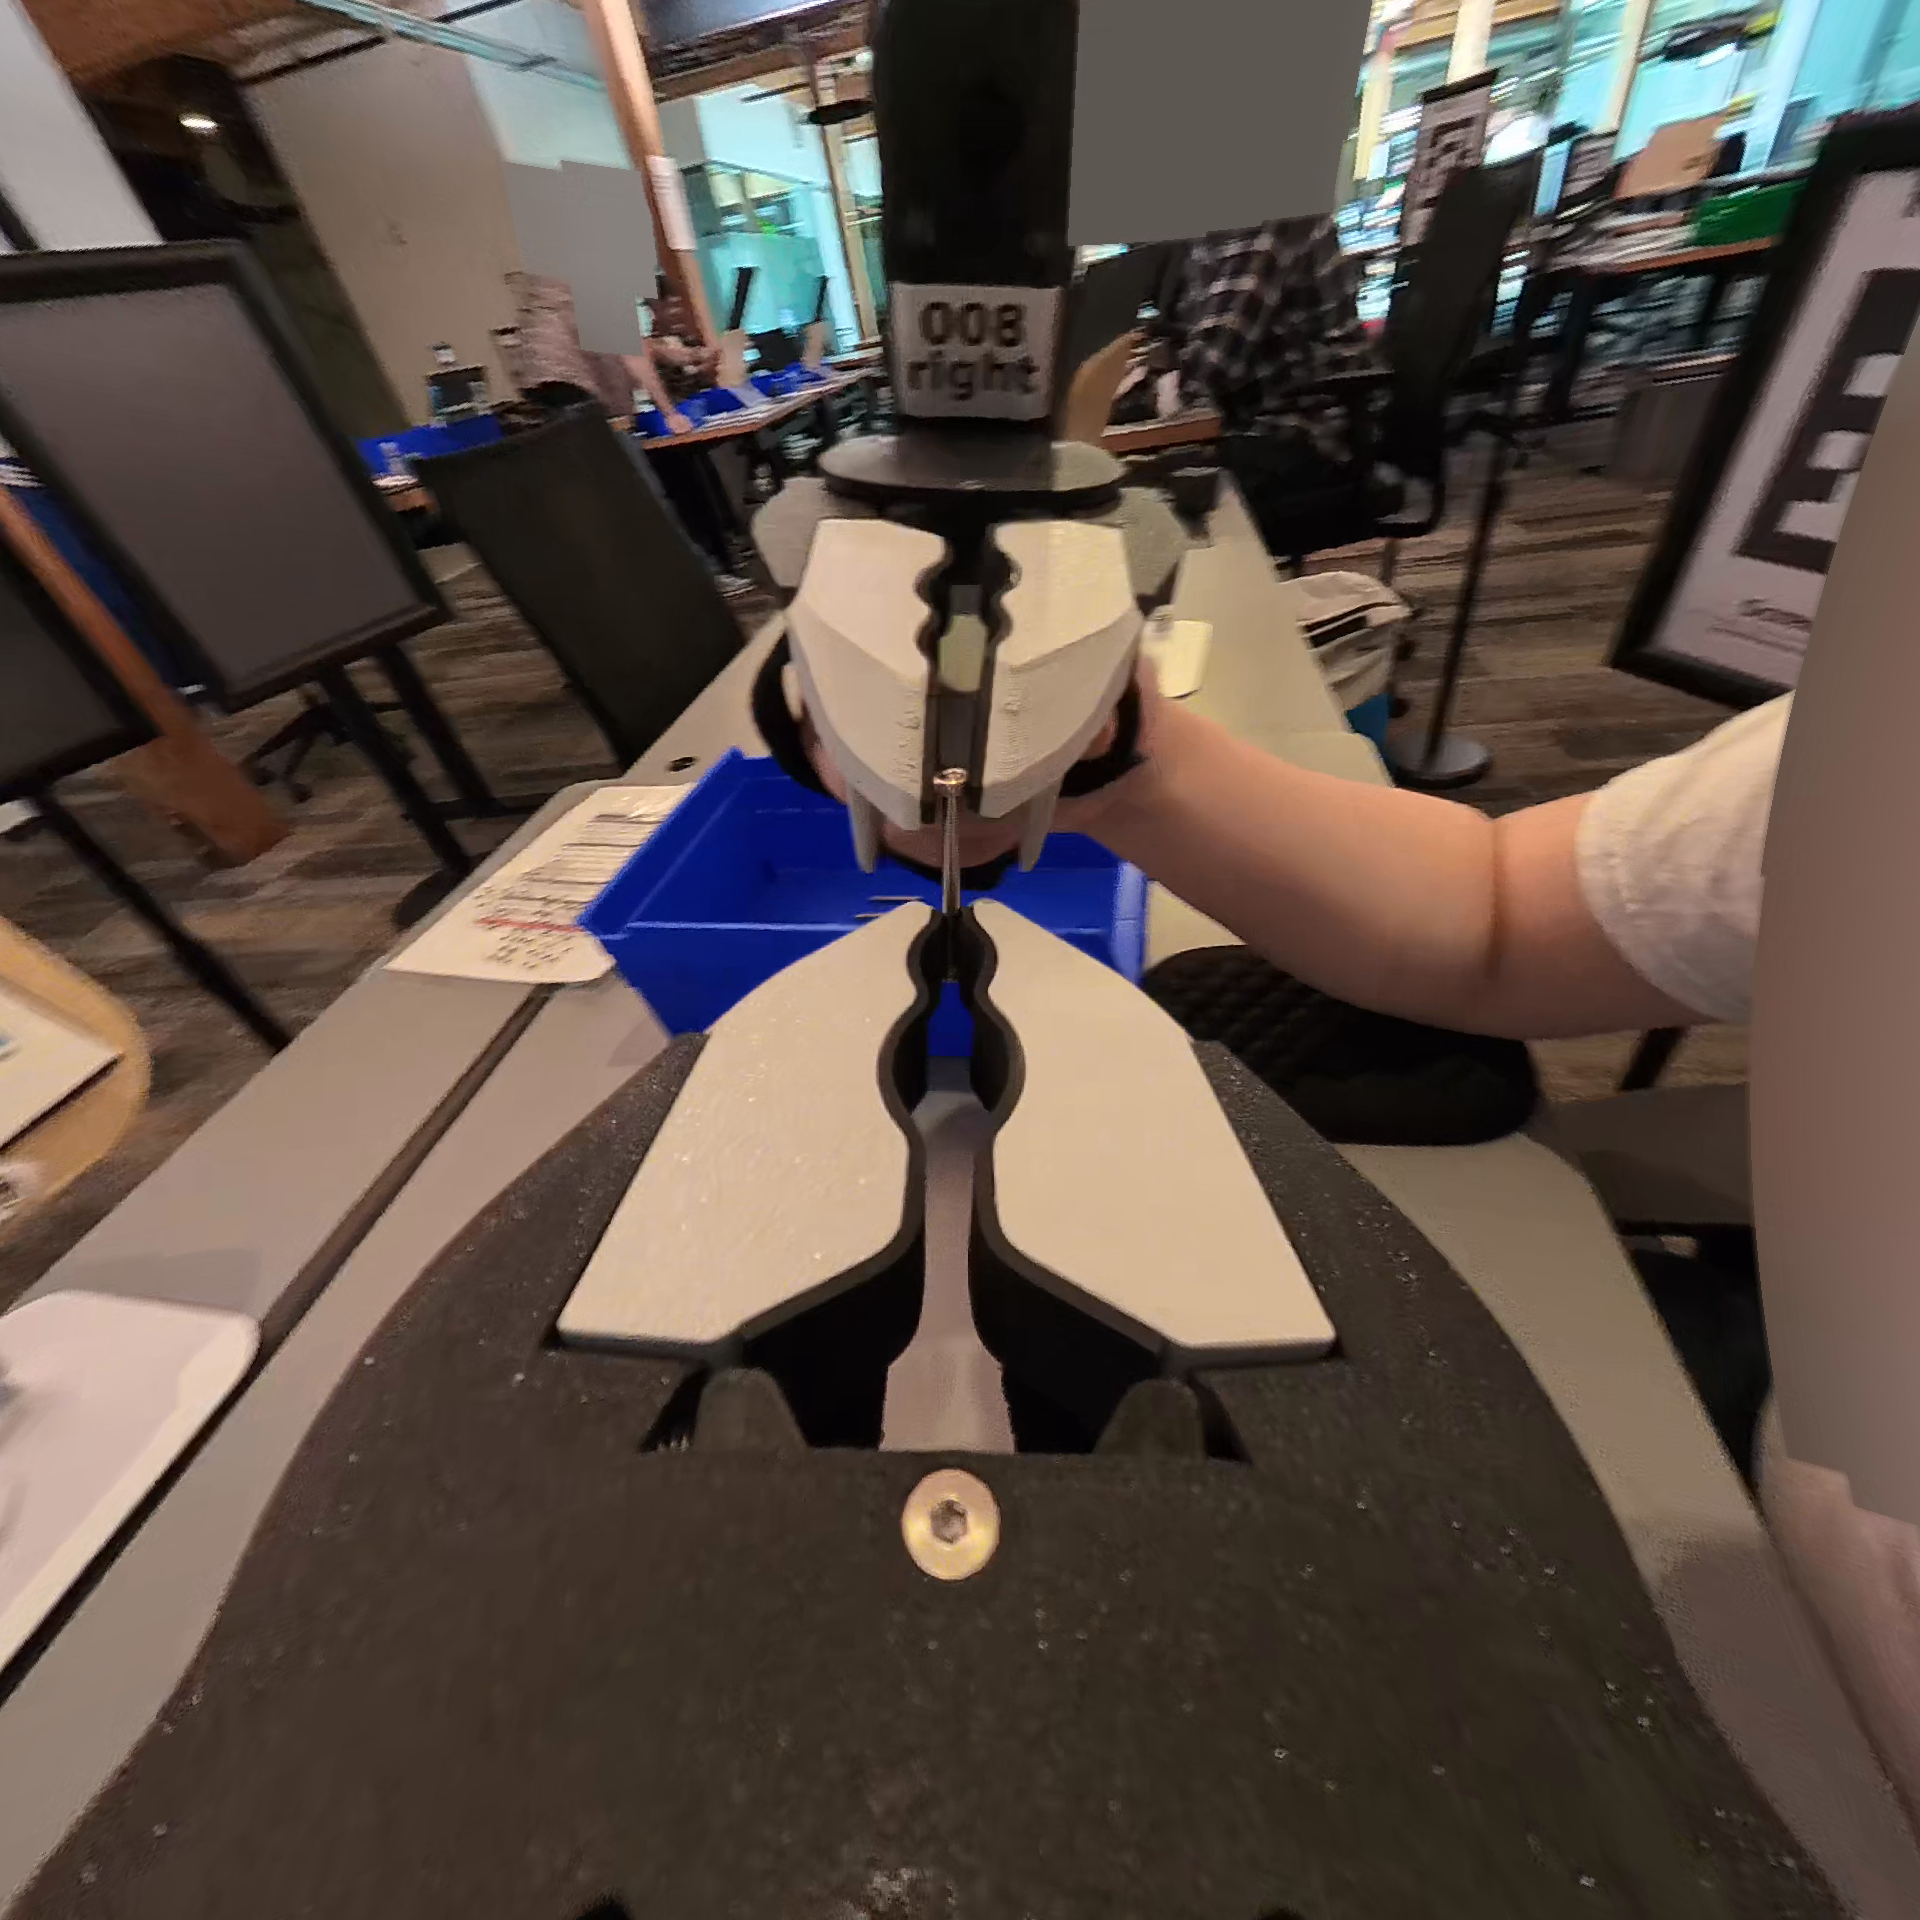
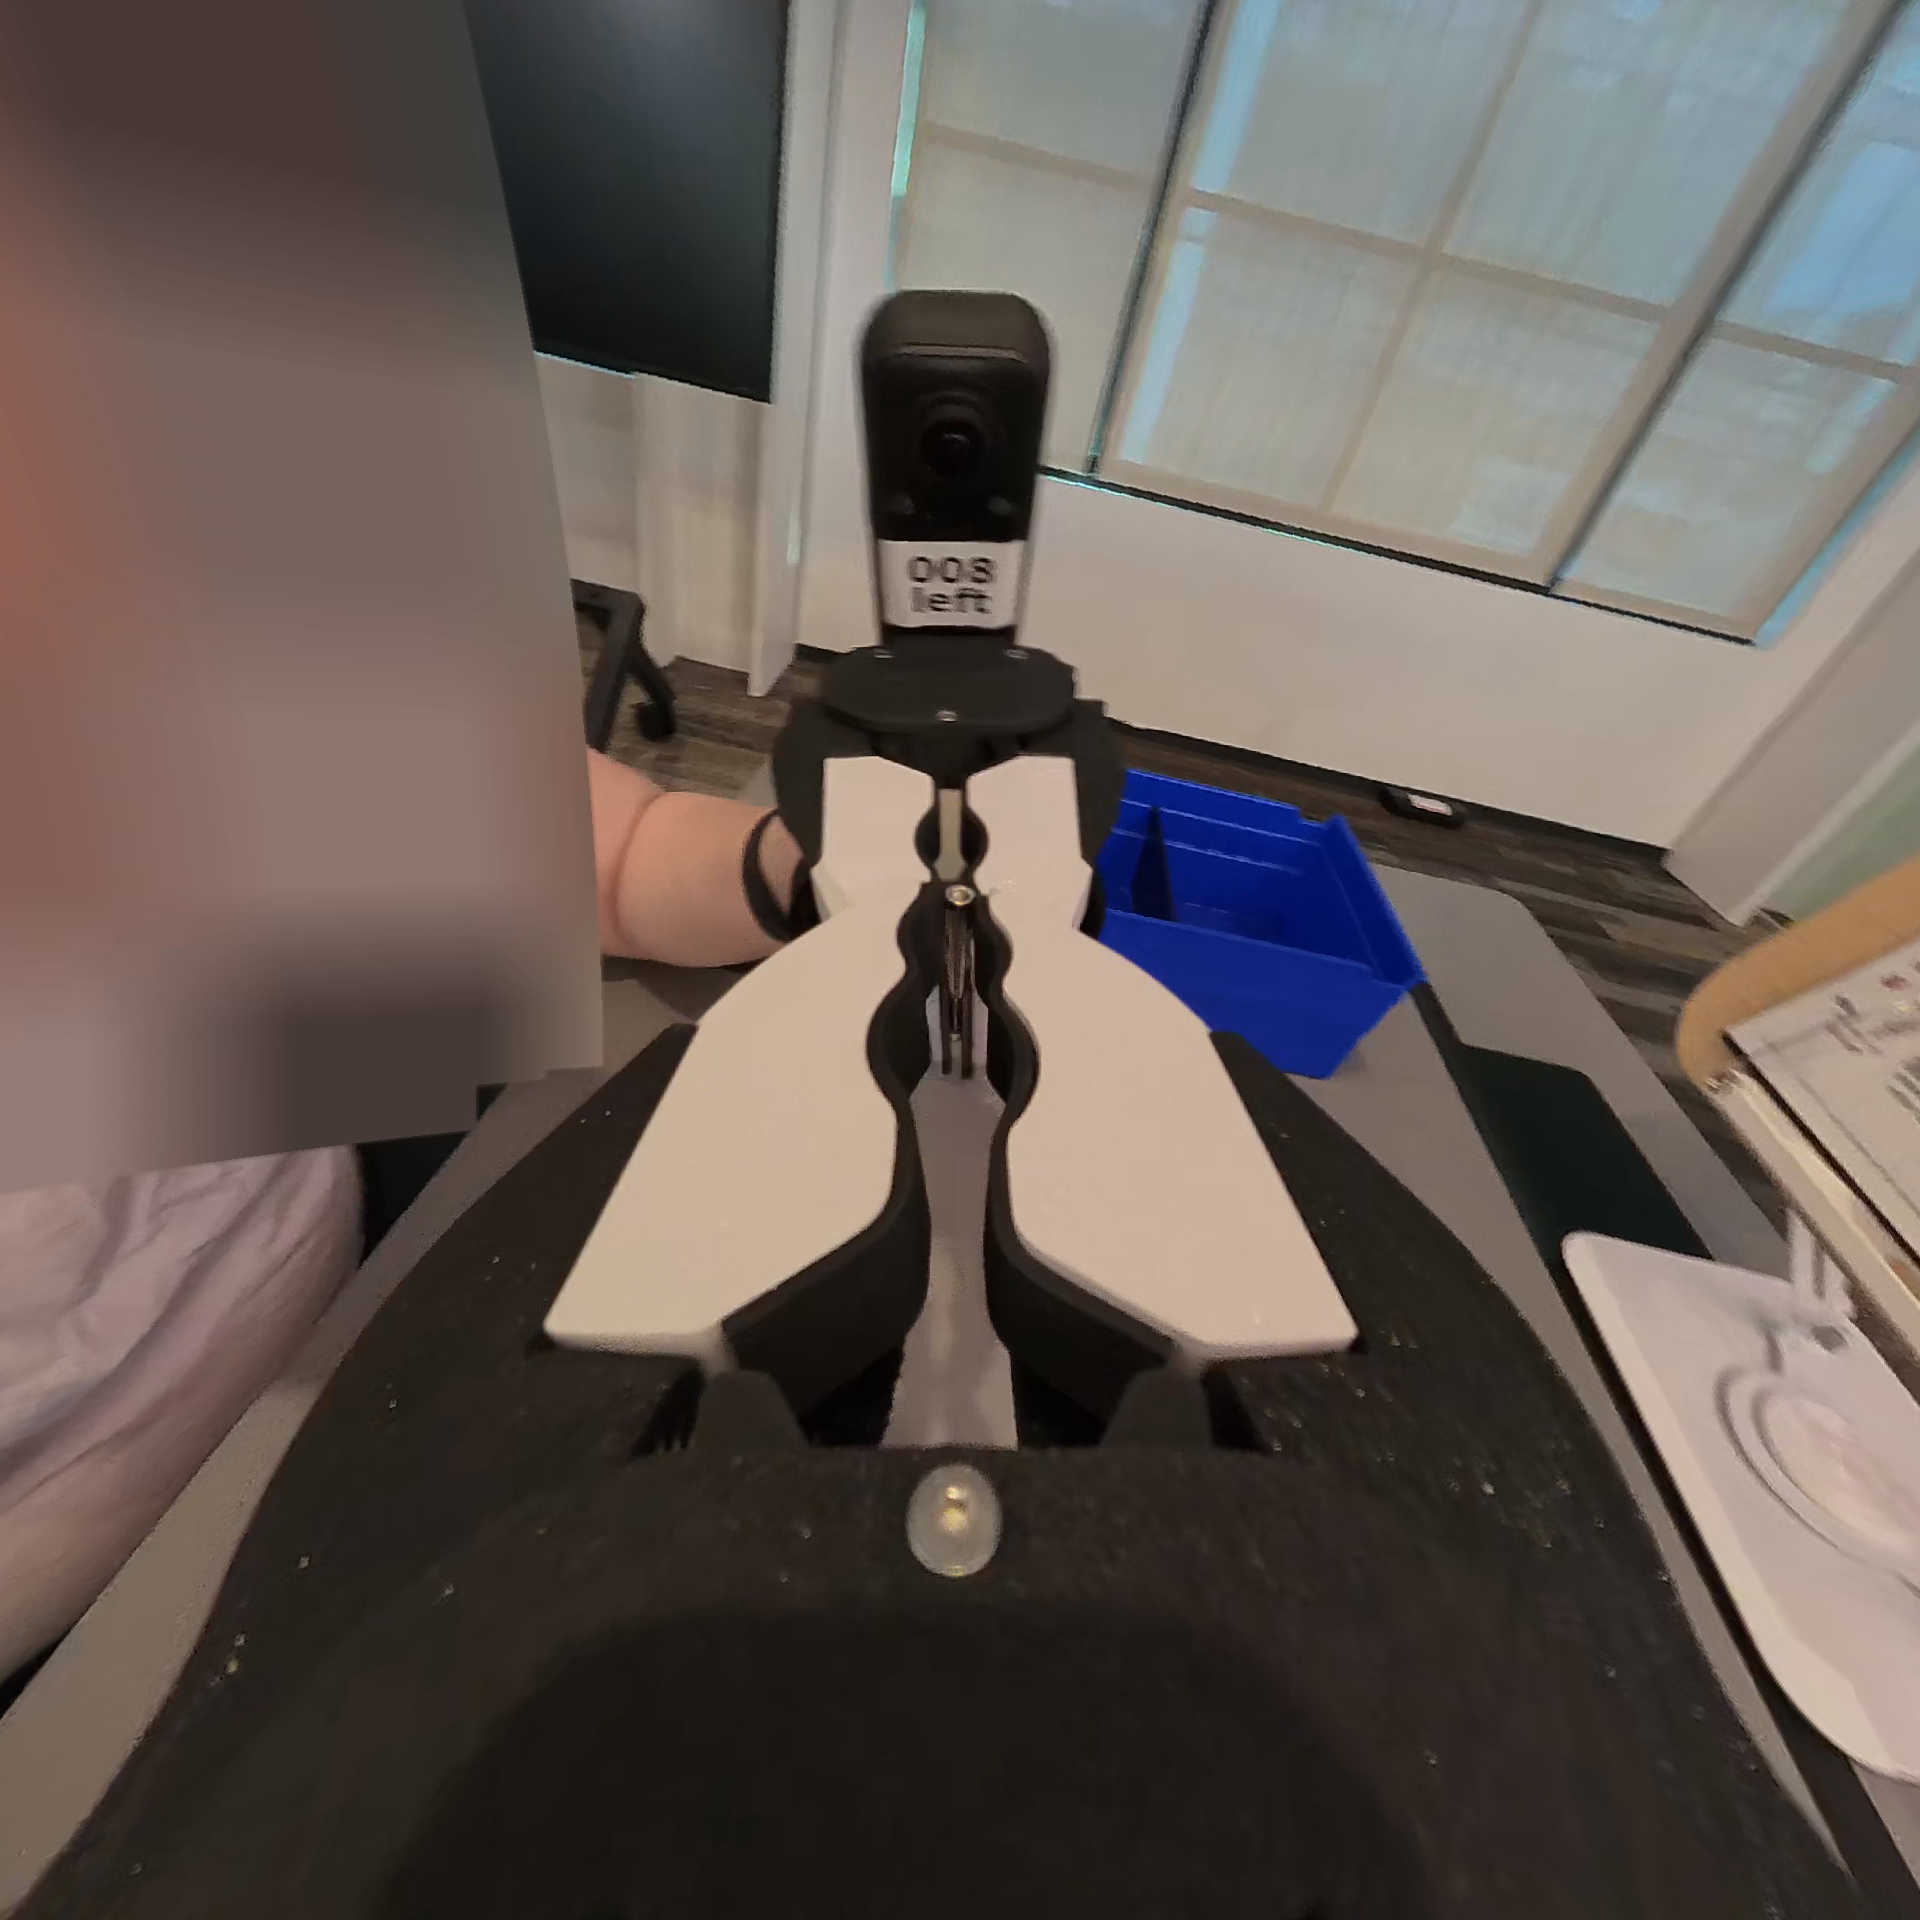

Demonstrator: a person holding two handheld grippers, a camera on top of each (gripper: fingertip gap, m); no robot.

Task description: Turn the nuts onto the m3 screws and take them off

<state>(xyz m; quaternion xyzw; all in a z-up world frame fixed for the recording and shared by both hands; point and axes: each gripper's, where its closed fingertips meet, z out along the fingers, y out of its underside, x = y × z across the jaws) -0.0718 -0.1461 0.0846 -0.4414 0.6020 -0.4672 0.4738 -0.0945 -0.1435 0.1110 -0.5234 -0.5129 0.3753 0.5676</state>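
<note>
Both claws, left claw and right claw, are clamped on one thin m3 screw above the blue bin; it could be dropped if misaligned.

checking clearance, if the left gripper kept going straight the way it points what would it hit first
Most likely the right gripper, which faces it head-on just past the thin screw that spans the two. The left gripper pinches that screw's near end. Depth is hard to judge.
</note>
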